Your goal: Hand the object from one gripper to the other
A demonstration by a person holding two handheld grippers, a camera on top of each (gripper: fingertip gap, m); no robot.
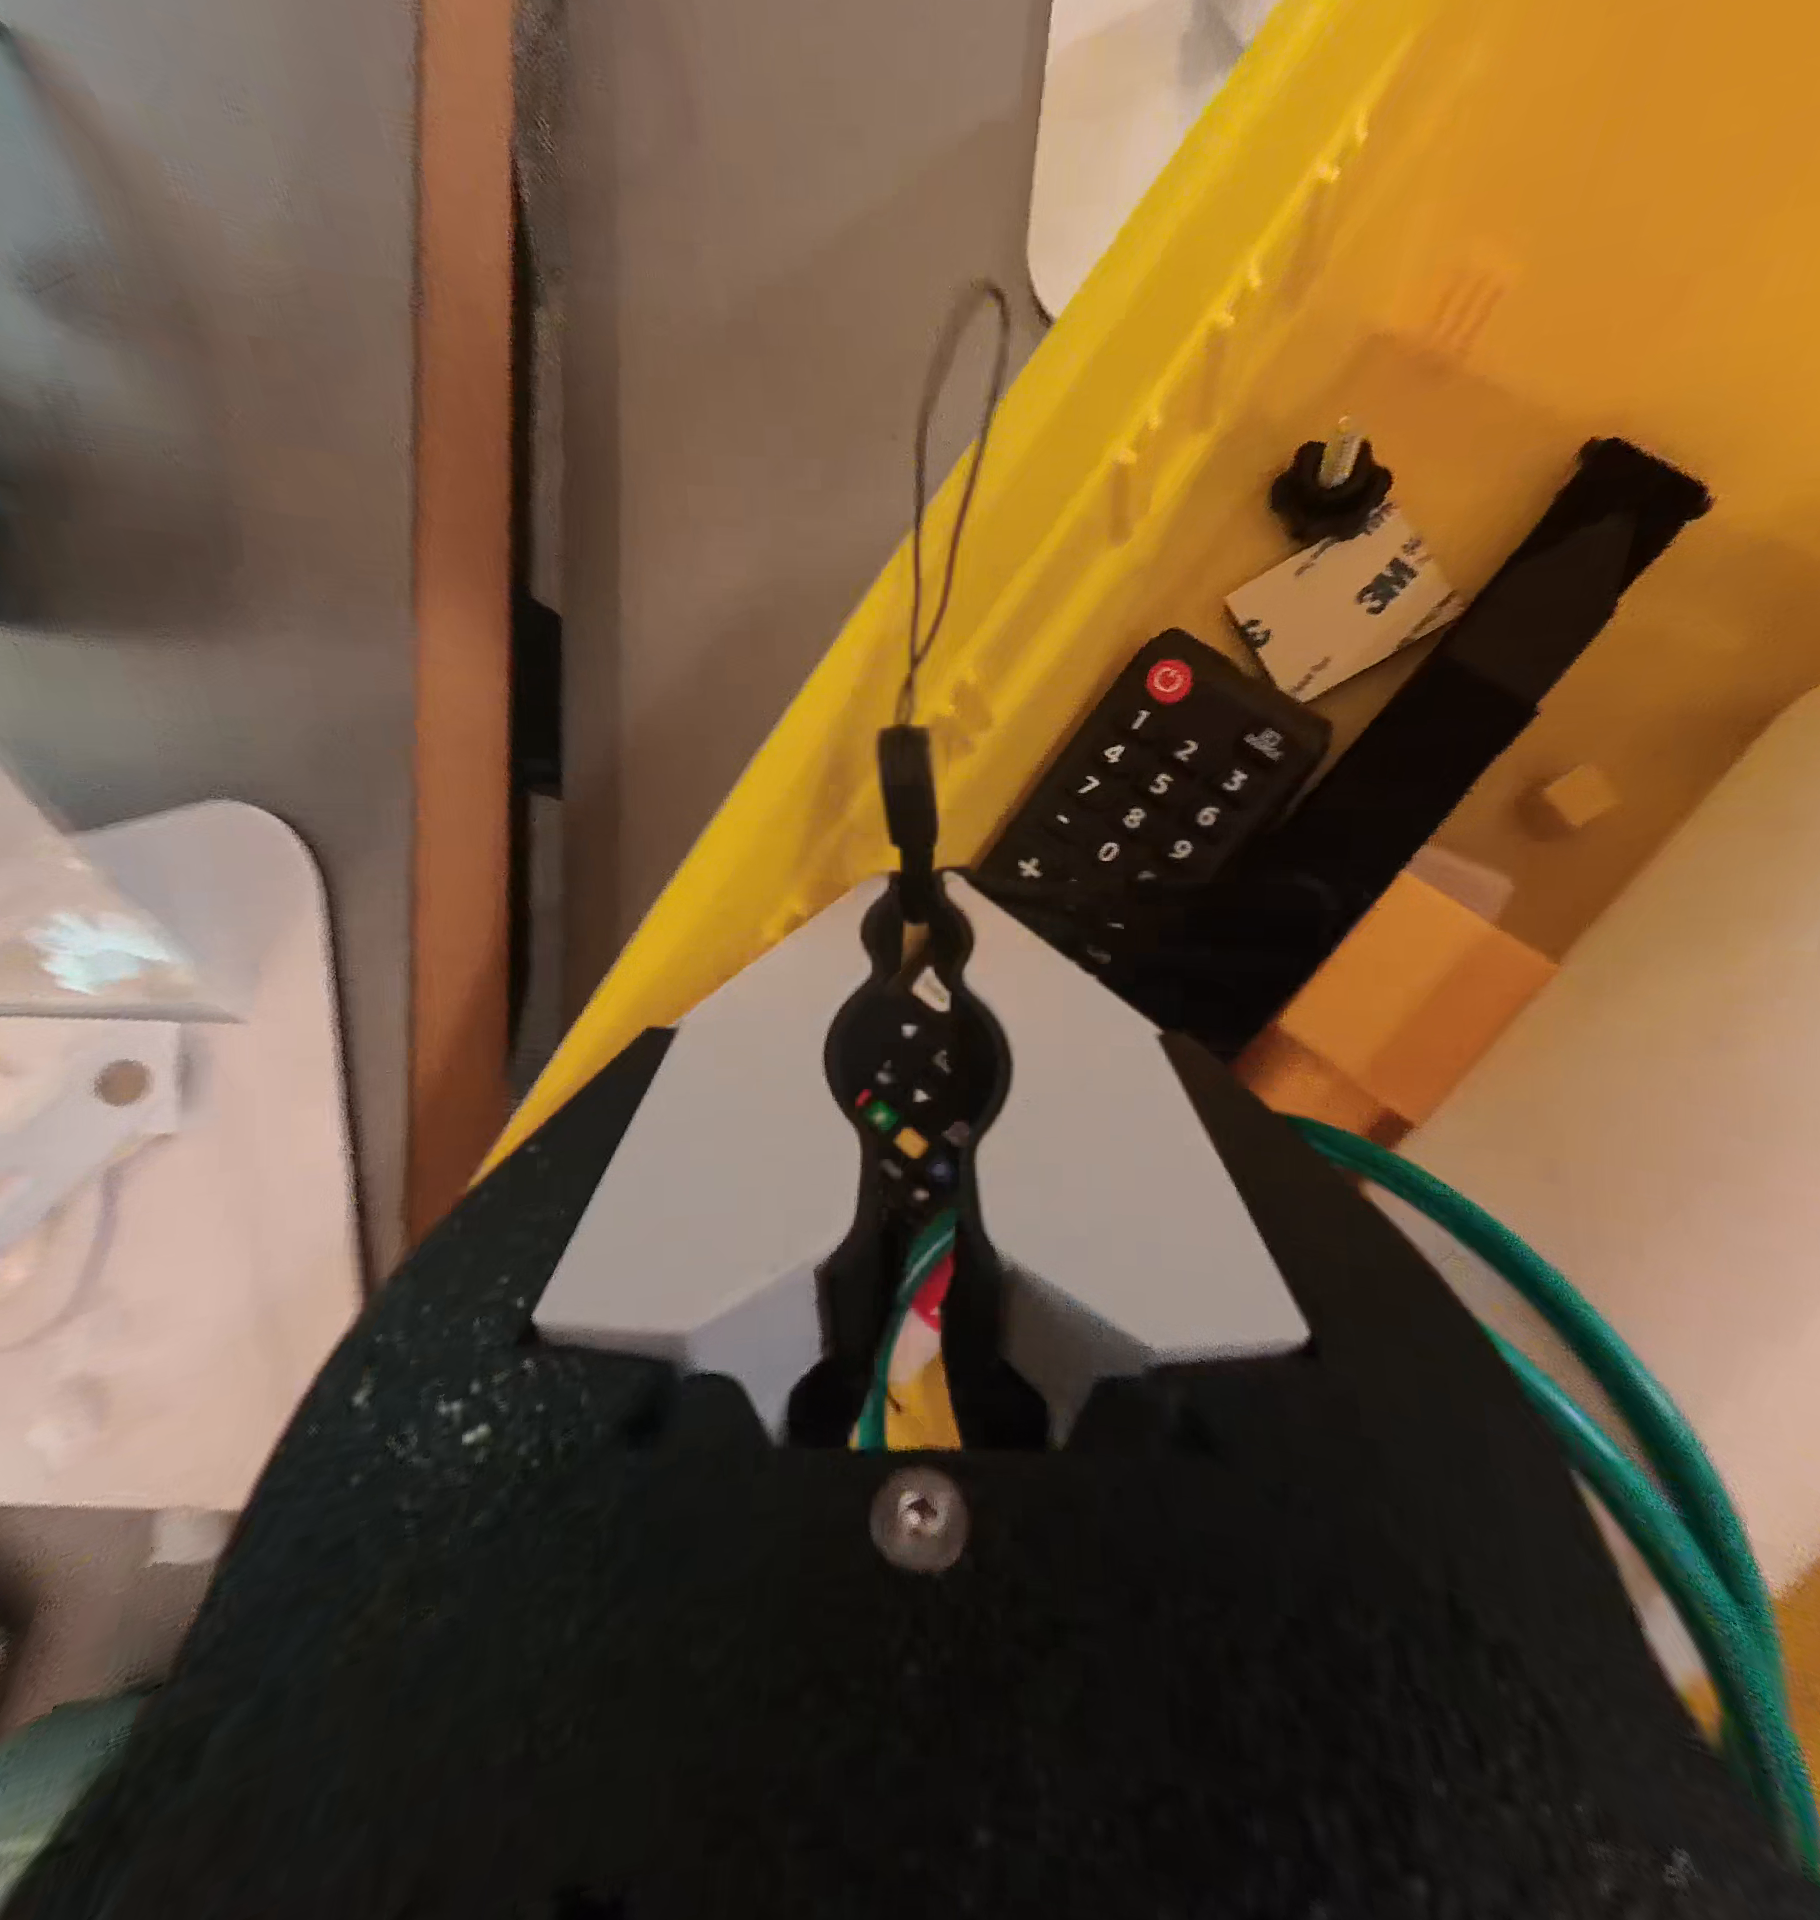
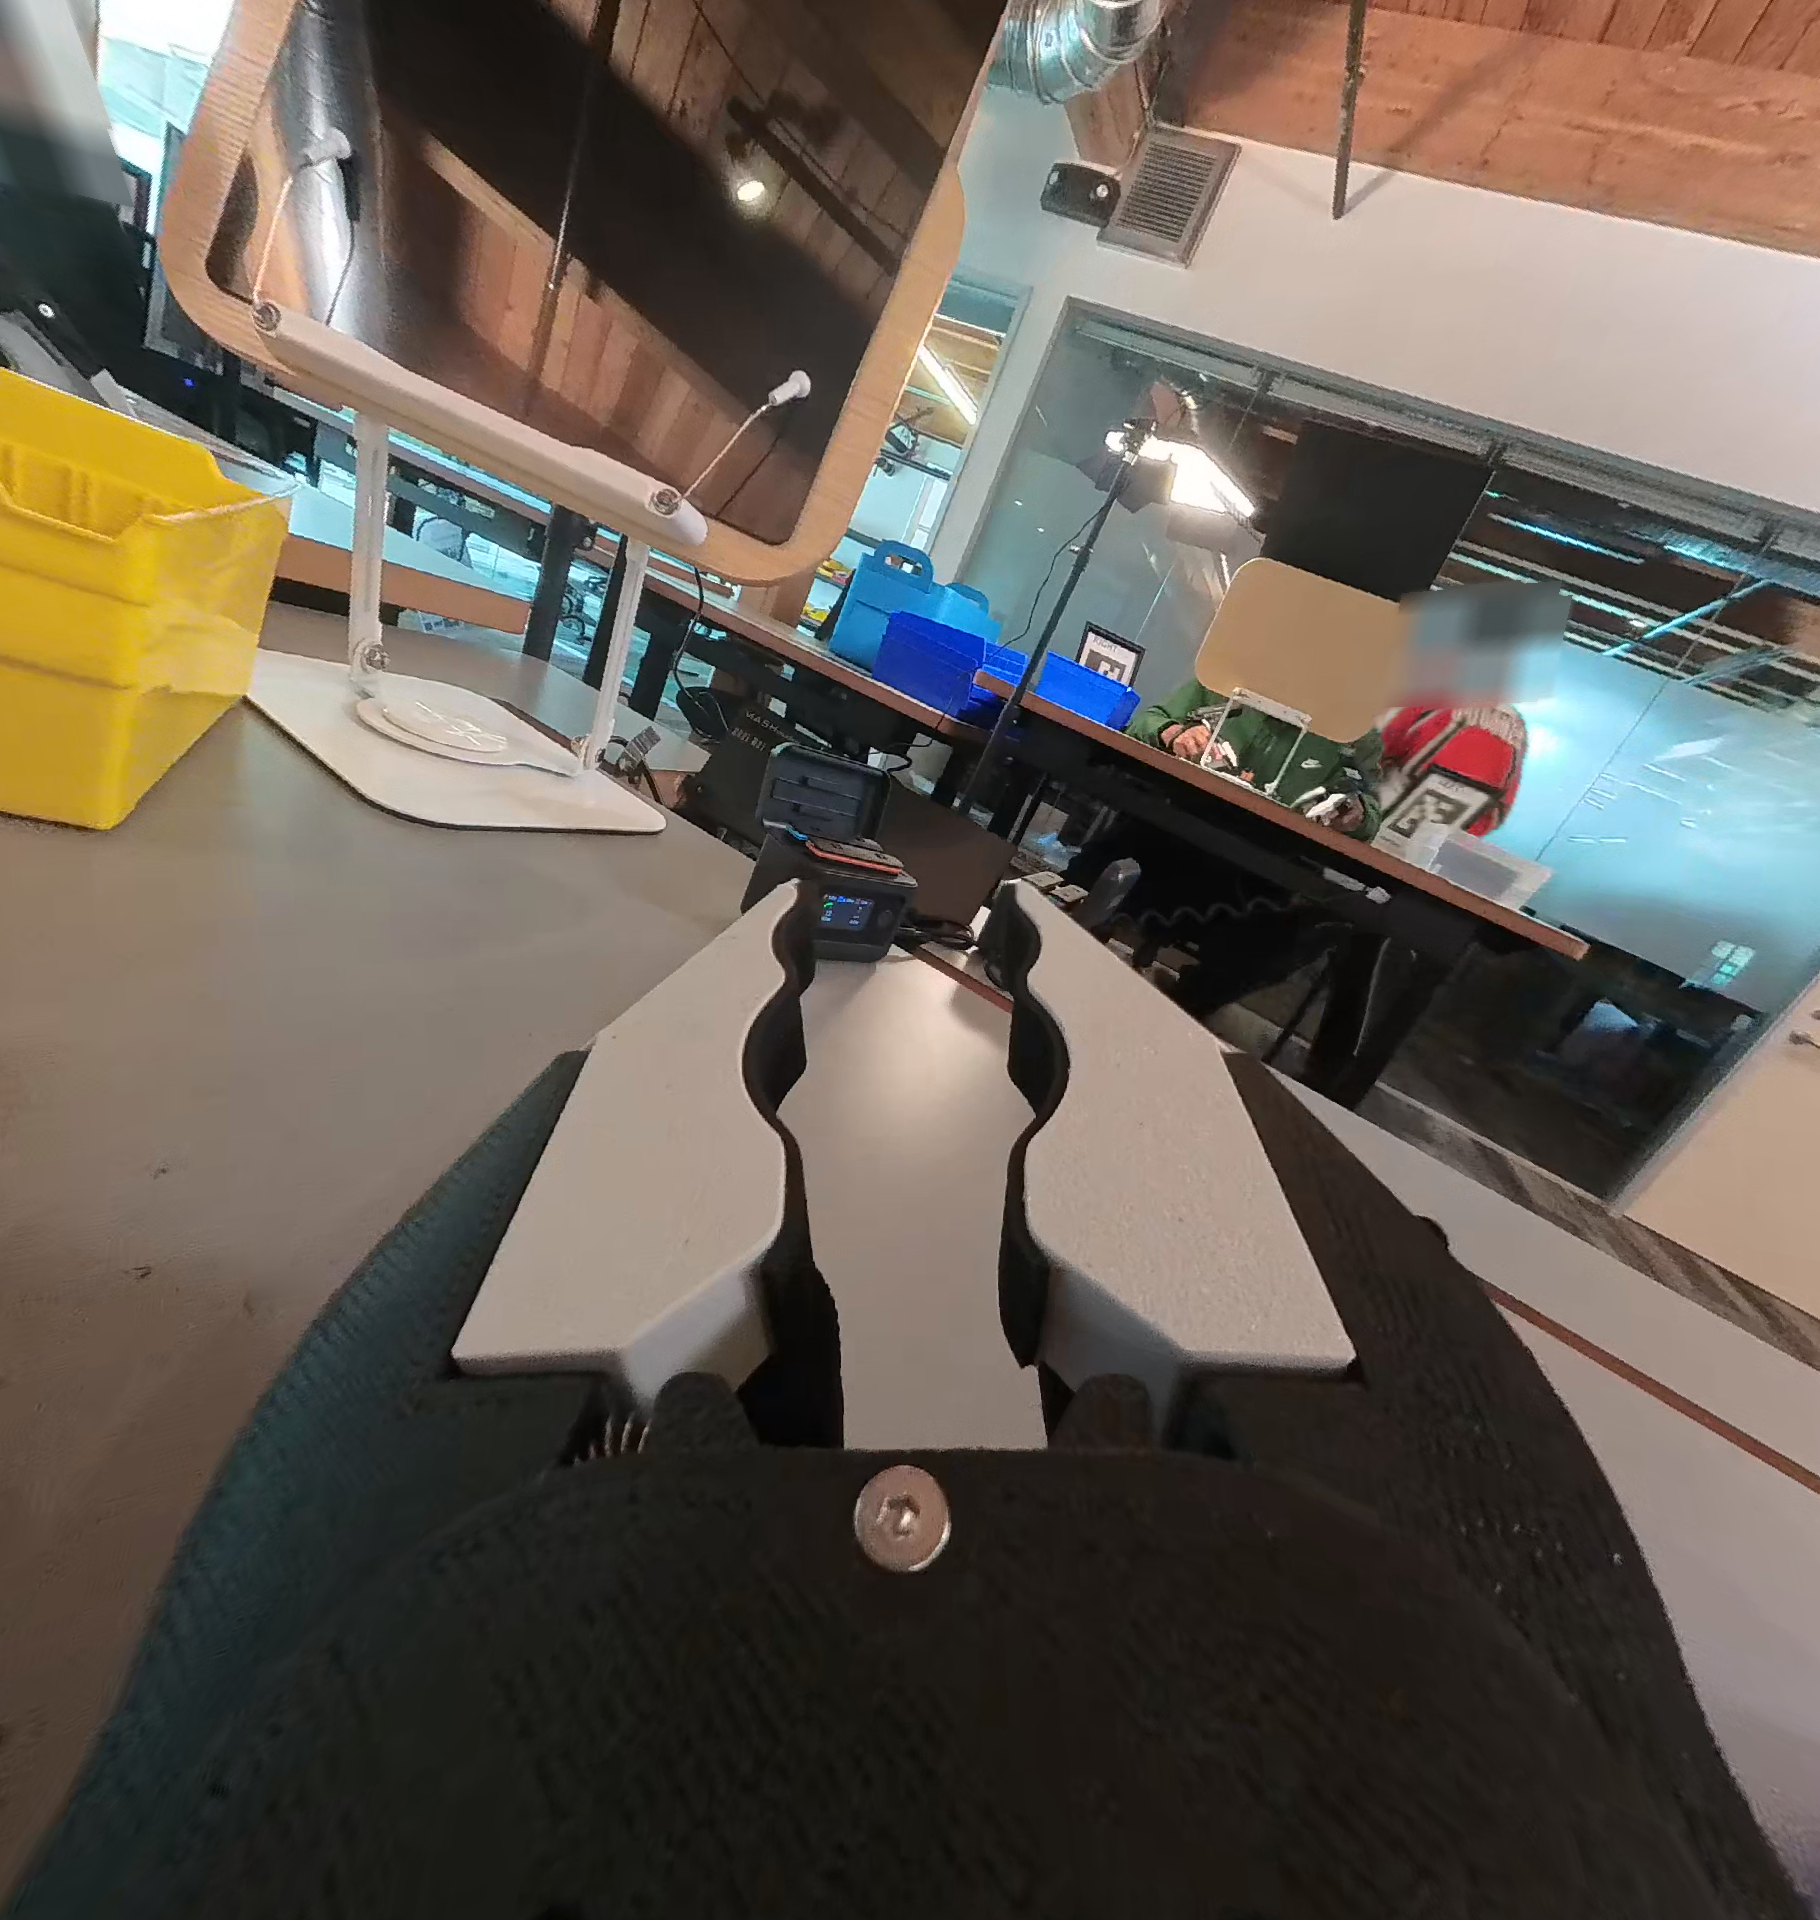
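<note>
Only the left wrist view gives us the object: the left gripper has its jaws clenched on a small black remote, held lengthwise between the two pale grey fingers. We note the remote is slim and waisted, with tiny coloured buttons (green, yellow, red, blue) on its face, and a thin dark cord loop running out from its far tip past the fingertips. Beyond it, a yellow plastic bin holds a larger black remote with white number keys and a red power button, a strip of backed tape, and a green cable curling at the right. The right wrist view shows none of that grasp: the right gripper has its jaws released, nothing between them, the scalloped black pads bare, over a smooth grey desk. There we see the yellow bin from outside, at far left, a white stand carrying a wood-rimmed panel, and a small black device with a lit screen just past the fingertips.
</note>
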